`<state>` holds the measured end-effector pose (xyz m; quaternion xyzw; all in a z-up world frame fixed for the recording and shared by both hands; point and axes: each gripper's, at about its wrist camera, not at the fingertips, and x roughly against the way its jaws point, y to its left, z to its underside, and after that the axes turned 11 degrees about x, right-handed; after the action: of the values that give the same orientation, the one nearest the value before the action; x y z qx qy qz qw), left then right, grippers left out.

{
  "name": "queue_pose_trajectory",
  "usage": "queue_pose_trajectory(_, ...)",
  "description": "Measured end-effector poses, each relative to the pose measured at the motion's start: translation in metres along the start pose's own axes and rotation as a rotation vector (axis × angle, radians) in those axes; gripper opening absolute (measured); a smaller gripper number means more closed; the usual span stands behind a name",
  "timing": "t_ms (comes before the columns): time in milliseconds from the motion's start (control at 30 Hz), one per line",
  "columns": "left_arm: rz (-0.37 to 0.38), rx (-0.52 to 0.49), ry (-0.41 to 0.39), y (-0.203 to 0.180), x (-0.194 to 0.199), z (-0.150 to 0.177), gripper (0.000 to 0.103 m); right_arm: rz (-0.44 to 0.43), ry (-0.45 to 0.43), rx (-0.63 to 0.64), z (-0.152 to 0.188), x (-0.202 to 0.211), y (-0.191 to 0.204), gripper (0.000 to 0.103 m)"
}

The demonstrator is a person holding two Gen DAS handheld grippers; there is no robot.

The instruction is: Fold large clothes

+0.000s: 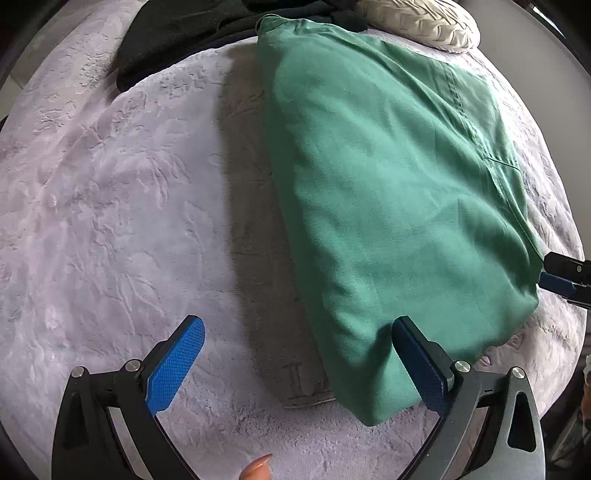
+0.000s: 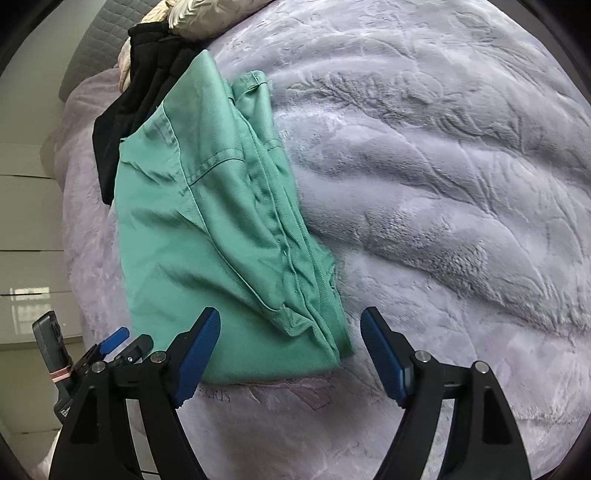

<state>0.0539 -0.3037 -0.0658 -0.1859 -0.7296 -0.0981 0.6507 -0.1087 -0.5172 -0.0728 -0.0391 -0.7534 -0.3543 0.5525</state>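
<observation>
A green garment (image 1: 388, 177) lies folded into a long strip on a lilac plush blanket (image 1: 110, 206). My left gripper (image 1: 295, 332) is open over its near left corner, the right finger lying on the cloth. My right gripper (image 2: 290, 328) is open above the garment's (image 2: 207, 221) near right corner, where seams and a pocket edge bunch. The right gripper's fingers (image 1: 557, 280) show at the far right of the left wrist view, beside the garment's edge. The left gripper (image 2: 122, 343) shows at the lower left of the right wrist view.
A black garment (image 1: 184, 40) and a cream quilted jacket (image 1: 424, 22) lie at the far end of the bed. The blanket (image 2: 461, 184) spreads to the right. Beyond the bed's left edge are a floor and a white cabinet (image 2: 29, 221).
</observation>
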Motion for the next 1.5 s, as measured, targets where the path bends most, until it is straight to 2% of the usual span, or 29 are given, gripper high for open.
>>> queue_pose_trajectory(67, 0.005, 0.002, 0.004, 0.001, 0.002, -0.003, 0.102, -0.005, -0.002, 0.002, -0.002, -0.001, 0.001, 0.095)
queue_pose_trajectory(333, 0.032, 0.023, 0.021, 0.016, -0.003, -0.005, 0.101, -0.038, 0.012, 0.013, -0.015, -0.004, -0.001, 0.095)
queue_pose_trajectory(433, 0.138, 0.066, 0.03, 0.028, -0.002, -0.02, 0.102, -0.064, 0.014, 0.037, -0.025, -0.004, -0.002, 0.095)
queue_pose_trajectory(533, 0.225, 0.094, 0.024, 0.036, -0.008, -0.037, 0.101, -0.126, 0.004, 0.072, -0.046, -0.009, -0.001, 0.095)
queue_pose_trajectory(633, 0.306, 0.106, 0.066, 0.036, -0.025, -0.051, 0.101, -0.169, 0.003, 0.096, -0.069, -0.019, -0.002, 0.095)
queue_pose_trajectory(767, 0.404, 0.106, 0.134, 0.029, -0.053, -0.06, 0.101, -0.285, 0.03, 0.099, -0.101, -0.044, -0.004, 0.095)
queue_pose_trajectory(967, 0.413, 0.099, 0.139, 0.01, -0.067, -0.068, 0.102, -0.376, 0.035, 0.083, -0.138, -0.075, -0.003, 0.095)
queue_pose_trajectory(1067, 0.404, 0.1, 0.131, 0.004, -0.067, -0.068, 0.101, -0.417, 0.026, 0.029, -0.148, -0.083, -0.003, 0.096)
queue_pose_trajectory(1100, 0.401, 0.098, 0.12, -0.002, -0.064, -0.066, 0.094, -0.422, 0.023, 0.008, -0.15, -0.084, -0.004, 0.087)
queue_pose_trajectory(1133, 0.394, 0.094, 0.109, -0.003, -0.06, -0.065, 0.083, -0.426, 0.021, -0.019, -0.15, -0.085, -0.004, 0.072)
queue_pose_trajectory(1167, 0.386, 0.082, 0.095, -0.004, -0.055, -0.064, 0.078, -0.425, 0.027, -0.029, -0.151, -0.086, -0.005, 0.044)
queue_pose_trajectory(1233, 0.402, 0.079, 0.082, 0.002, -0.046, -0.065, 0.057, -0.435, 0.024, -0.039, -0.149, -0.083, -0.005, 0.031)
queue_pose_trajectory(1267, 0.423, 0.082, 0.075, 0.005, -0.038, -0.066, 0.052, -0.466, 0.007, -0.035, -0.148, -0.078, -0.004, 0.025)
queue_pose_trajectory(1333, 0.447, 0.08, 0.062, 0.009, -0.024, -0.066, 0.045, -0.534, -0.021, -0.021, -0.144, -0.066, 0.003, 0.023)
queue_pose_trajectory(1500, 0.485, 0.054, 0.045, 0.017, 0.015, -0.055, 0.044, -0.605, -0.035, 0.022, -0.133, -0.042, 0.032, 0.023)
